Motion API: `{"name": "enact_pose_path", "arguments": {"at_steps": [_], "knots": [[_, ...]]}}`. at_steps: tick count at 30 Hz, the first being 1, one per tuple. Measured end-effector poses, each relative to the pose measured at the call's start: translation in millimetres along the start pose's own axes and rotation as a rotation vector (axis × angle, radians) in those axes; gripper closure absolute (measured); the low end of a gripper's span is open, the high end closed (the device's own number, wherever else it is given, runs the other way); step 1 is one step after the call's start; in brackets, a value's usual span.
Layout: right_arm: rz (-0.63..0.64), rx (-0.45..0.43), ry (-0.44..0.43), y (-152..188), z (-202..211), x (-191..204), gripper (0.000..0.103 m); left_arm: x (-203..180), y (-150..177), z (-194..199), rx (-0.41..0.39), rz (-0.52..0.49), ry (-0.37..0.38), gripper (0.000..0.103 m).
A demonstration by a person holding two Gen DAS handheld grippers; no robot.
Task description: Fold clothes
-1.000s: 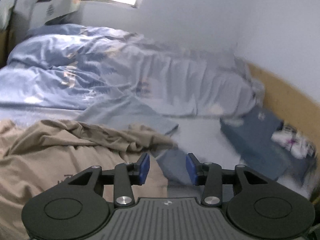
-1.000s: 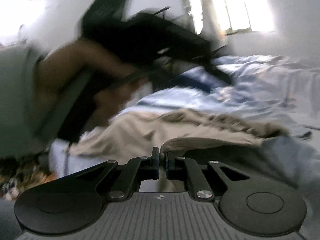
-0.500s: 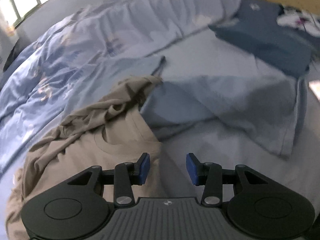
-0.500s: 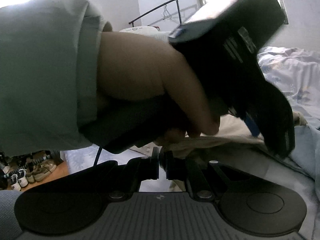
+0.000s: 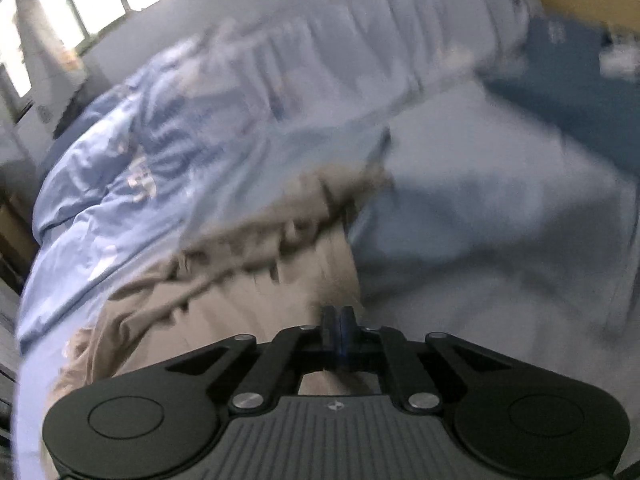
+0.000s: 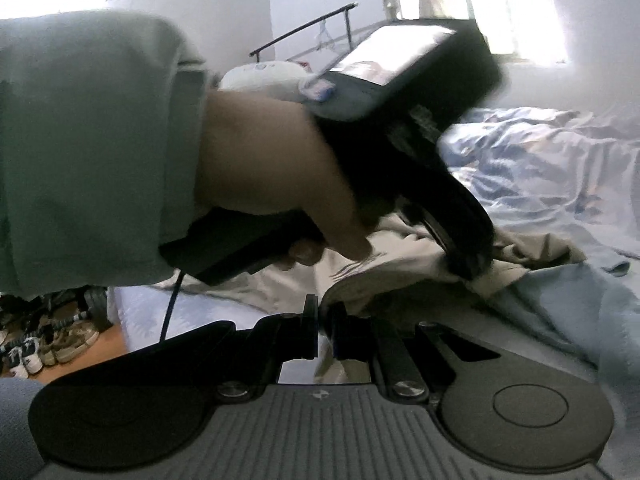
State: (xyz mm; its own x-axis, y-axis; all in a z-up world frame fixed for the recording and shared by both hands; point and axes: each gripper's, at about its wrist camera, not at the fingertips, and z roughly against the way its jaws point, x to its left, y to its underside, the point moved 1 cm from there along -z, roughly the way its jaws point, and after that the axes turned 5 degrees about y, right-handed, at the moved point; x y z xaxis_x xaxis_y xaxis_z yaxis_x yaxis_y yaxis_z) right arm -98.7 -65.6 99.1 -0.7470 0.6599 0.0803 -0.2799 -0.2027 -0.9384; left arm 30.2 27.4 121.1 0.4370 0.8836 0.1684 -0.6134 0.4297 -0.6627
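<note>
On the bed (image 5: 500,300), a tan shirt (image 5: 256,288) lies rumpled between a pale blue quilt (image 5: 132,168) on one side and a grey-blue garment (image 5: 472,204) on the other. The left claw (image 5: 338,326) sits low over the shirt's edge; its jaws have just been closing and now stand pressed together, with no cloth visible between the pads in its own blurred view. In the right wrist view the left claw's tip (image 6: 468,264) is down on the shirt (image 6: 400,276), the cloth bunched around it, so whether it pinches fabric cannot be told. The person's hand (image 6: 280,176) with a grey-green sleeve (image 6: 88,140) grips that tool. The right claw (image 6: 325,330) is clenched on a fold of the shirt, which rises from between its nearly closed jaws. A dark blue folded garment (image 5: 568,68) lies farther back, well apart from the shirt. Shoes (image 6: 44,344) stand on the floor beside the bed.
</note>
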Motion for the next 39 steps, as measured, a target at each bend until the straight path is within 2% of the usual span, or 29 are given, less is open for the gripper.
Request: {"name": "enact_pose_path", "arguments": {"at_steps": [5,7,11,13,15,19,24,29,31,32,34,36,39], "knots": [[-0.067,-0.079,0.044,-15.0,20.3,-24.8,0.097,25.4,-23.0,47.7,-0.24,0.248,0.144,0.103],[-0.1,-0.113,0.066,-21.7,32.1,-36.0,0.097,31.9,-31.8,64.1,-0.302,0.319,0.19,0.103],[-0.232,-0.189,0.094,-39.4,63.4,-67.0,0.097,44.1,-45.7,100.0,-0.413,0.412,0.286,0.103],[-0.305,-0.222,0.097,-48.9,83.6,-84.7,0.097,46.2,-45.0,115.9,-0.45,0.413,0.277,0.102],[-0.36,-0.253,0.097,-57.4,107.8,-90.5,0.097,47.8,-39.6,131.1,-0.471,0.421,0.264,0.102],[-0.377,-0.28,0.113,-75.9,142.2,-100.8,0.097,52.1,-23.0,163.2,-0.5,0.426,0.272,0.1],[-0.337,-0.248,0.123,-93.0,201.6,-103.6,0.097,66.4,-3.3,201.2,-0.539,0.444,0.272,0.092],[-0.305,-0.235,0.221,-95.0,277.4,-95.0,0.097,80.3,14.4,241.1,-0.62,0.457,0.277,0.085],[-0.324,-0.274,0.282,-94.6,307.1,-94.9,0.097,84.5,21.8,251.1,-0.645,0.462,0.292,0.077],[-0.334,-0.266,0.31,-91.8,312.6,-94.9,0.097,86.3,25.3,254.3,-0.653,0.465,0.3,0.072],[-0.353,-0.24,0.365,-85.3,320.4,-94.9,0.097,86.8,31.5,251.7,-0.637,0.463,0.308,0.054],[-0.315,-0.156,0.36,-75.5,309.6,-81.4,0.097,81.4,36.7,241.1,-0.589,0.439,0.33,0.051],[-0.242,-0.041,0.273,-61.3,275.7,-44.6,0.097,67.1,39.9,211.8,-0.485,0.422,0.355,0.049]]}}
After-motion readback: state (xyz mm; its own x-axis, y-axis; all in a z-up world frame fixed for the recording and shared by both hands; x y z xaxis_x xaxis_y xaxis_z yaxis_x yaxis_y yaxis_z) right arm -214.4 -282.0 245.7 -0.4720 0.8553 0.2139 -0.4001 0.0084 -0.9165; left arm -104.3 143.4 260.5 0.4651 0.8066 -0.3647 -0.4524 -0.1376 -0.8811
